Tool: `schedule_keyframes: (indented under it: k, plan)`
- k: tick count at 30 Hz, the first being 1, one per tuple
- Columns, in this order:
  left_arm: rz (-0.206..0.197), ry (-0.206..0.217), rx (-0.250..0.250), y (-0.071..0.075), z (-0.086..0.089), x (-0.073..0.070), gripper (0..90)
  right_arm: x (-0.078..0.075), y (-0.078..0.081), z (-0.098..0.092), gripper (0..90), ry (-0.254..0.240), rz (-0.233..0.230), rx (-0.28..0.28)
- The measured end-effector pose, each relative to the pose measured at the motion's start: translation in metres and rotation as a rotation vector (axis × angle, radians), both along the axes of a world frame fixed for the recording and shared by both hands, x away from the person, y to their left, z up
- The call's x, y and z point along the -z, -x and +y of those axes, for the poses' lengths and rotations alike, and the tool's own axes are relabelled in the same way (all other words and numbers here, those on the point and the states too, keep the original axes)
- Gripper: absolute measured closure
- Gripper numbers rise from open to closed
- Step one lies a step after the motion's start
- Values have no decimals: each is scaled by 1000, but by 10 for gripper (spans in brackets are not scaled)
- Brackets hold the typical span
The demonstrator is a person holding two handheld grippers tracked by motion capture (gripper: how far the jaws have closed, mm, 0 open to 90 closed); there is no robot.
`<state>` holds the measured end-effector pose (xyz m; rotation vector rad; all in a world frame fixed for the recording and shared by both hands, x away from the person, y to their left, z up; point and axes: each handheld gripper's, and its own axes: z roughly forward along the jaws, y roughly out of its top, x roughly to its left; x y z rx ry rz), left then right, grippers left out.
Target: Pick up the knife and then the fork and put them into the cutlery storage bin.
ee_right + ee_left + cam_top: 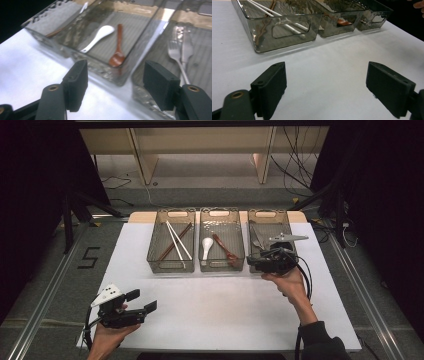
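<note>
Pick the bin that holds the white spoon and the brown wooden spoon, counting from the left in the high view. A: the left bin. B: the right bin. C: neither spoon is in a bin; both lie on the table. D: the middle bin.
D: the white spoon and the brown wooden spoon lie side by side in the middle bin; the left bin holds chopsticks and the right bin a fork.
</note>
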<state>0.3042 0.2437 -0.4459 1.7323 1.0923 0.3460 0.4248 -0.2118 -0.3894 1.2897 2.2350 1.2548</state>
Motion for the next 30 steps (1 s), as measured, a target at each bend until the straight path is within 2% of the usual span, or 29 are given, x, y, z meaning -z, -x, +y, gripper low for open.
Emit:
schedule_keyframes:
  k: [9, 14, 30]
  plan:
    - [0, -1, 4, -1, 0, 1, 163, 11, 28, 9, 344, -22, -30, -38]
    - [3, -2, 5, -1, -1, 0, 163, 19, 37, 12, 324, -8, -41, -50]
    - [-1, -13, 15, 0, -2, 1, 163, 32, 69, 16, 275, -68, -61, -104]
